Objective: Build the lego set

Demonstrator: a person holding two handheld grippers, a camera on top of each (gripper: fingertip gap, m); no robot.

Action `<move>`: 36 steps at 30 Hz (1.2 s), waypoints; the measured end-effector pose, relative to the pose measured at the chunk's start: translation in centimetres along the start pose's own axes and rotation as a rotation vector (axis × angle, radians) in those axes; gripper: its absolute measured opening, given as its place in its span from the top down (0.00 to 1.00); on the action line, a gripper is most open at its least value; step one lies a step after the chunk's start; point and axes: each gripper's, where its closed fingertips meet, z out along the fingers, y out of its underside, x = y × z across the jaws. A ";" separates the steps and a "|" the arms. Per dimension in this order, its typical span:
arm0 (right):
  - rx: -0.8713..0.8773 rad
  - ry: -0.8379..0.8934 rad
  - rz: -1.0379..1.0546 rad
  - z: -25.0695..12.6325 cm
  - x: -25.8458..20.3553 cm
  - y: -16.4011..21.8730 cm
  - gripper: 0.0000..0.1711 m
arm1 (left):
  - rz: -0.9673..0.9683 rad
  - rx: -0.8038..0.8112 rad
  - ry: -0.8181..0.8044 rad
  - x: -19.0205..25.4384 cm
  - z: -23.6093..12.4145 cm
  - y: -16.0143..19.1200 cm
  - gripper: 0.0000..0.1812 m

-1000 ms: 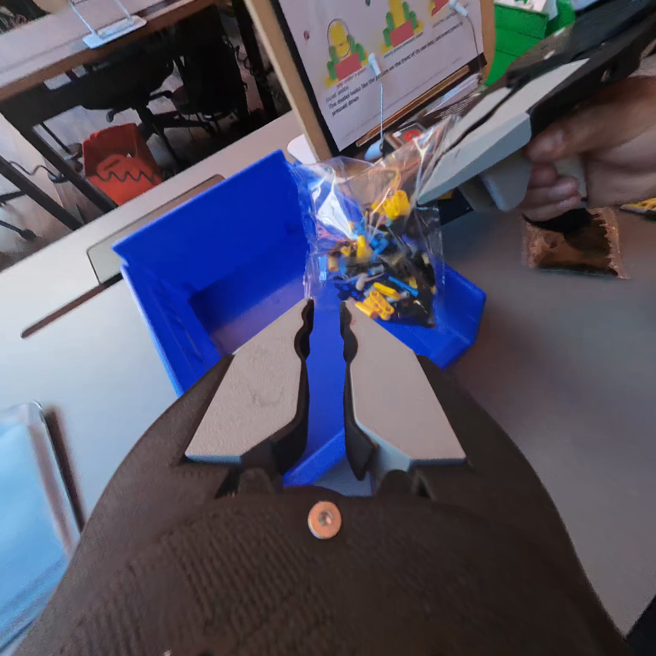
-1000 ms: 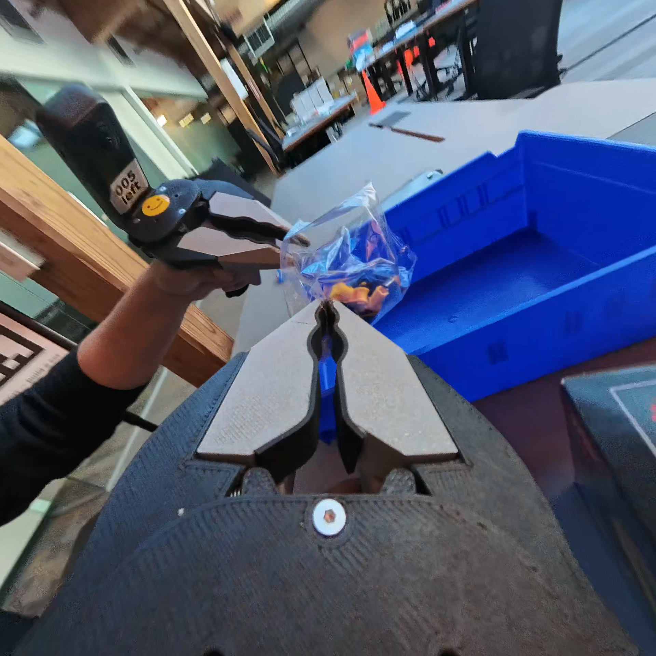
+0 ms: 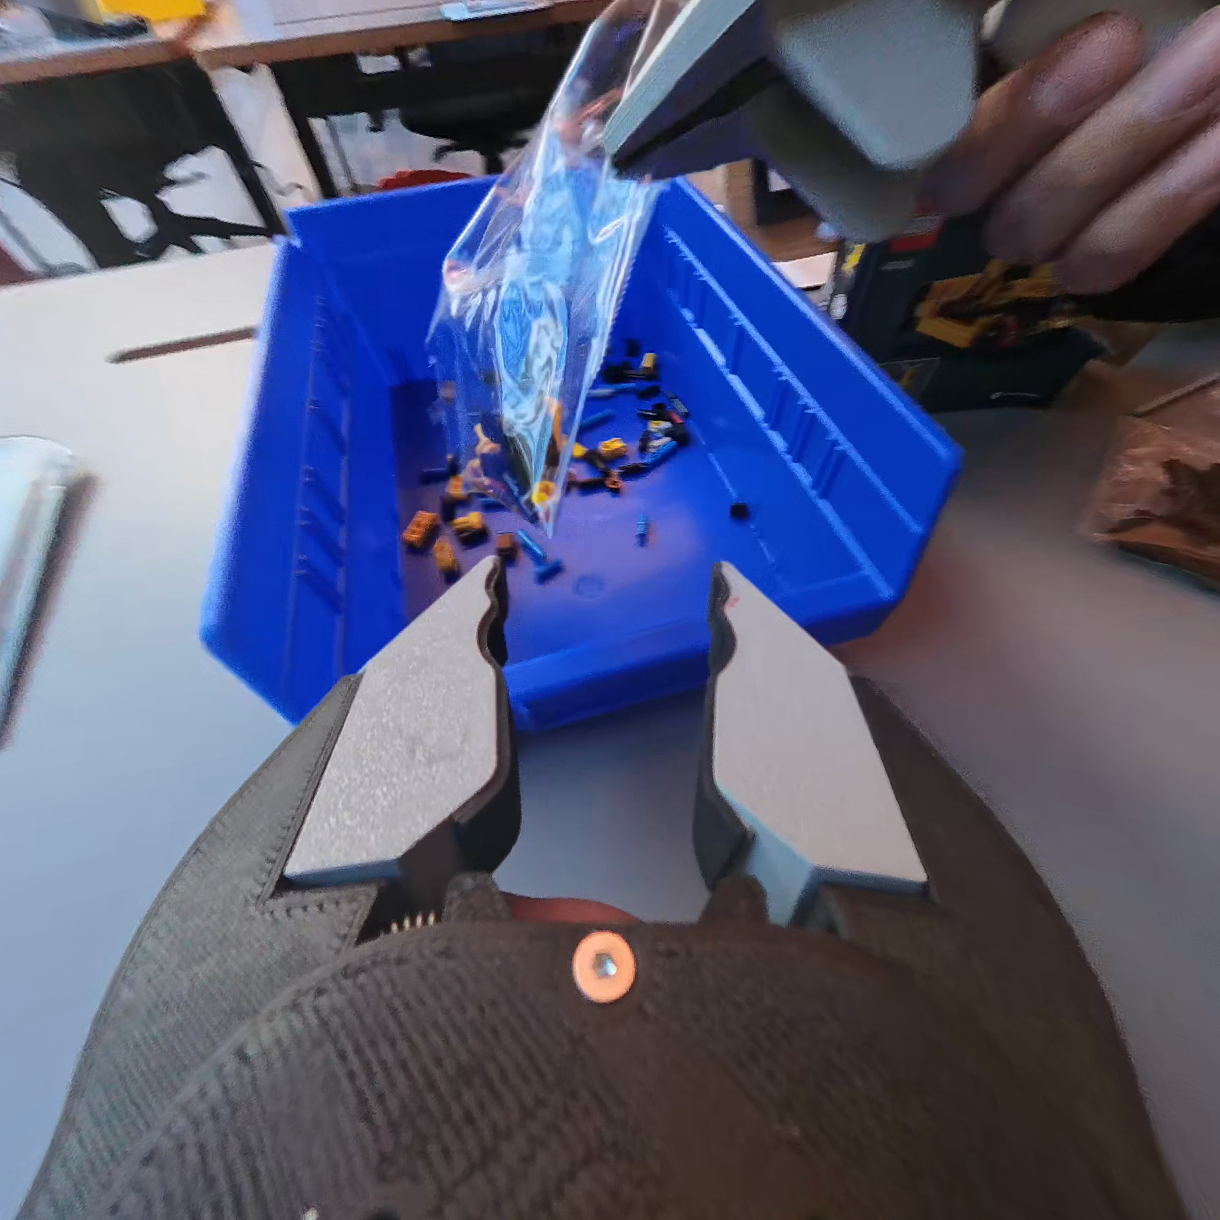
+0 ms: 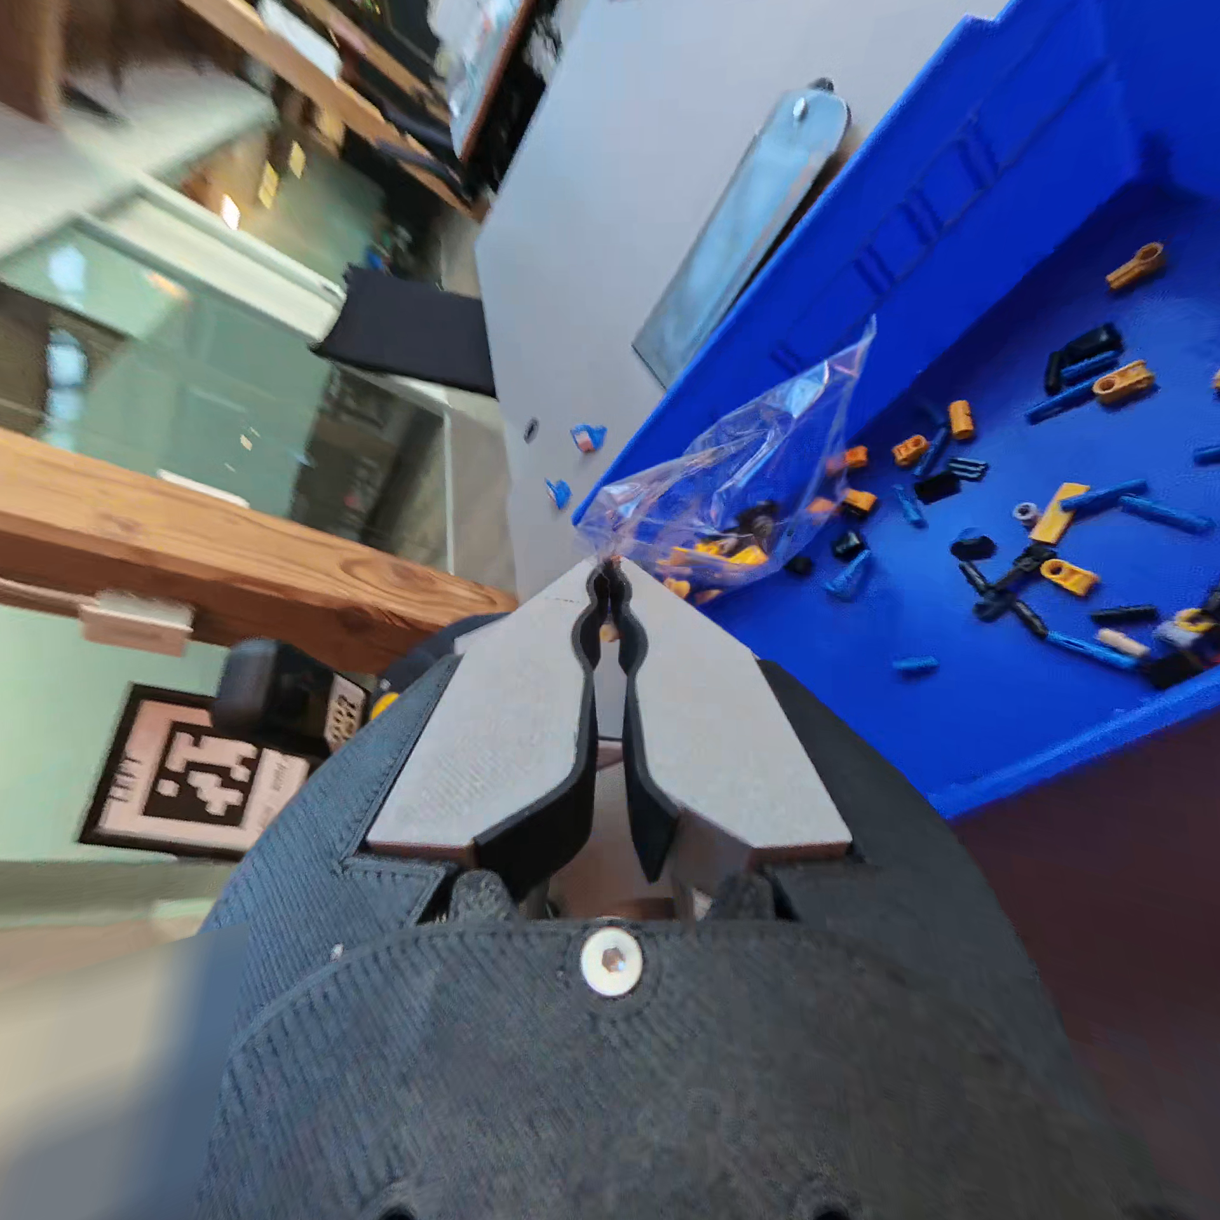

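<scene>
My right gripper (image 4: 609,576) is shut on a corner of a clear plastic bag (image 4: 726,488) and holds it tipped over the blue bin (image 4: 878,719); a few pieces are still in it. The bag (image 3: 535,317) and the right gripper (image 3: 667,112) also show in the left wrist view, above the bin (image 3: 310,502). Small yellow, blue and black lego pieces (image 3: 548,475) lie loose on the bin floor; they also show in the right wrist view (image 4: 1030,521). My left gripper (image 3: 604,581) is open and empty, just before the bin's near wall.
Two small blue pieces (image 4: 573,465) lie on the grey table (image 3: 119,594) outside the bin. A dark lego box (image 3: 957,330) stands right of the bin, with a brown paper bag (image 3: 1162,495) nearer. A clear flat object (image 3: 26,548) lies at the left edge.
My left gripper has let go of the bag, opened and drawn back. My right gripper has lifted and tipped the bag, and most of the pieces have spilled into the bin.
</scene>
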 end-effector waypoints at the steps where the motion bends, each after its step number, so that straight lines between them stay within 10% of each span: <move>1: 0.030 -0.031 0.030 0.1 -0.3 -0.1 1.00 | 0.025 0.004 -0.062 -0.8 0.1 0.0 0.67; 8: 0.072 -0.049 0.087 0.3 0.4 1.2 1.00 | 0.089 0.053 -0.173 -2.4 0.5 -0.1 0.69; 17: 0.109 -0.069 0.170 0.2 1.1 1.7 1.00 | 0.102 0.194 -0.151 -2.5 -0.8 -2.4 0.99; 36: 0.156 -0.125 0.254 -0.2 0.9 2.3 1.00 | 0.035 0.248 -0.116 -2.8 -1.2 -3.3 0.98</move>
